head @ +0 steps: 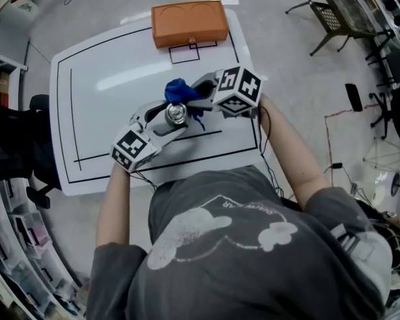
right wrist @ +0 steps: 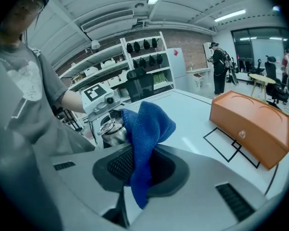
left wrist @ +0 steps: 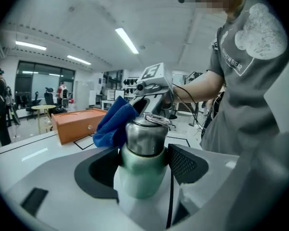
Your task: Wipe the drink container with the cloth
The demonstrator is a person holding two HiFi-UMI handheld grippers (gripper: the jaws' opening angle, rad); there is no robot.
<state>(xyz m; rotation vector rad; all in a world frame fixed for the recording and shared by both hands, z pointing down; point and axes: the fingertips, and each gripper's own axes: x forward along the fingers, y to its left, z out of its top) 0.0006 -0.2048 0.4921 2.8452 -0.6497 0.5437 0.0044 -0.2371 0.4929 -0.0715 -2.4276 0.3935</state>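
Observation:
A green drink container with a steel cap is held upright over the white table. My left gripper is shut on its body. A blue cloth hangs bunched from my right gripper, which is shut on it. The cloth presses against the far side of the steel cap. The container's lower part is hidden by my left jaws.
An orange box lies at the table's far edge, over a small black outlined square. Black lines mark a large rectangle on the table. Chairs and shelving stand on the floor around it.

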